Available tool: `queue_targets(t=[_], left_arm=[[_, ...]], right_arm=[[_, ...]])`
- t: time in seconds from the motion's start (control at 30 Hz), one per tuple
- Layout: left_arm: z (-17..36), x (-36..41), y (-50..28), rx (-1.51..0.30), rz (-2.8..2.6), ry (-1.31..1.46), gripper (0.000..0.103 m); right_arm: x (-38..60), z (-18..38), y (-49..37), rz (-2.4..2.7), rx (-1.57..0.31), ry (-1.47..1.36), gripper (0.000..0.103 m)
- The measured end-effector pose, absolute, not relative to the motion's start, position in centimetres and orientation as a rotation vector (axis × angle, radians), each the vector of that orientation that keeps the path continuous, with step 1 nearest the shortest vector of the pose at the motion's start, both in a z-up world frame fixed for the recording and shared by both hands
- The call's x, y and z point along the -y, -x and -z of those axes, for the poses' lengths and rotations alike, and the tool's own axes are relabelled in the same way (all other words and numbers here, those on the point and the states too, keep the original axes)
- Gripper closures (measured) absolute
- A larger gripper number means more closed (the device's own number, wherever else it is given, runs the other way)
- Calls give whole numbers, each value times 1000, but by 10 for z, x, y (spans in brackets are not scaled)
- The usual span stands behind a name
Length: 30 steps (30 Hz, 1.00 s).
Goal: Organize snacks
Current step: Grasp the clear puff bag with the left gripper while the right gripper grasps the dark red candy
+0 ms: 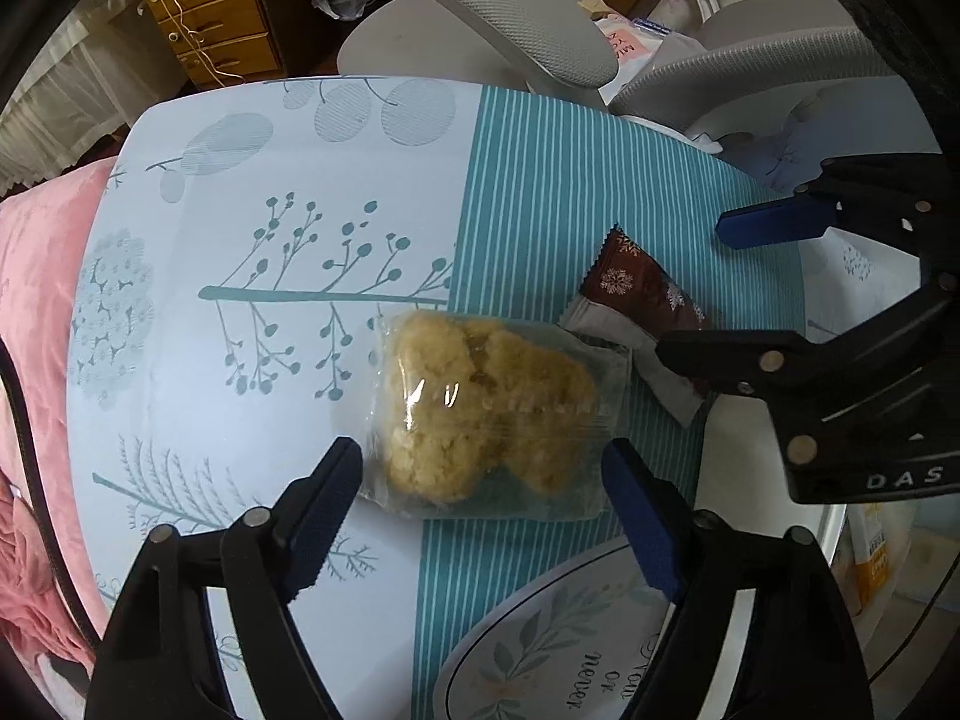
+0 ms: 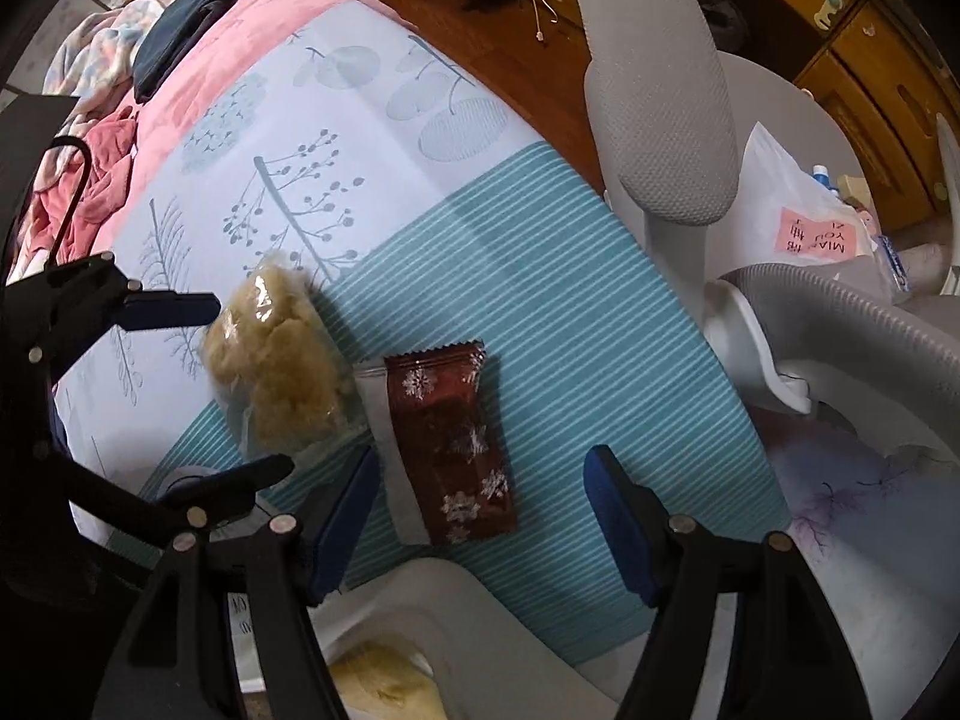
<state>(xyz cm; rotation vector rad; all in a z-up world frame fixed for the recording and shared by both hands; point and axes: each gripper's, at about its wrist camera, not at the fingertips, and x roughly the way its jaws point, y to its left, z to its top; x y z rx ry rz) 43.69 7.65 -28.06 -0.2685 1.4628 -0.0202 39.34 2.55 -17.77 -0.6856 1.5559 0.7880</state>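
Left wrist view: my left gripper [image 1: 483, 471] hangs wide open over the clear bag of pale crumbly cookies [image 1: 489, 414], one blue finger on each side of it, neither touching the wrapper that I can see. The bag lies flat on the patterned tablecloth [image 1: 300, 228], across the line between the white leaf print and the teal stripes. Touching its far right corner is the dark red snowflake wrapper [image 1: 645, 294], lying on the stripes. My right gripper [image 1: 708, 291] comes in from the right edge, spread open just over that wrapper's end. A white plate with lettering [image 1: 540, 648] sits near my right finger.

Right wrist view: my right gripper [image 2: 483, 516] is wide open and holds nothing; the snowflake wrapper [image 2: 456, 450] lies between its fingers, closer to the left one. The cookie bag [image 2: 276, 372] lies beside it to the left, with my left gripper [image 2: 240, 384] straddling it. A grey chair armrest [image 2: 660, 102] stands beyond the table edge.
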Motion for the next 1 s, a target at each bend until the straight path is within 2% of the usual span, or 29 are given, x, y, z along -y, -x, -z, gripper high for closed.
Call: queue_targets(t=[0.1, 0.4, 0.5, 0.6, 1.0], left_arm=[[282, -78, -437, -1447, 31, 288, 37], [278, -88, -428, -1424, 49, 318, 50], [277, -95, -426, -1436, 37, 339, 52], [277, -104, -420, -1440, 10, 349, 53], [251, -150, -370, -1452, 12, 364, 53]], right_arm=[[-27, 181, -393, -785, -1571, 672, 37], [-35, 188, -391, -763, -1600, 658, 45], [-39, 191, -390, -742, -1610, 663, 47], [-43, 192, -390, -738, -1626, 644, 58], [-55, 194, -378, -533, -1664, 591, 66]])
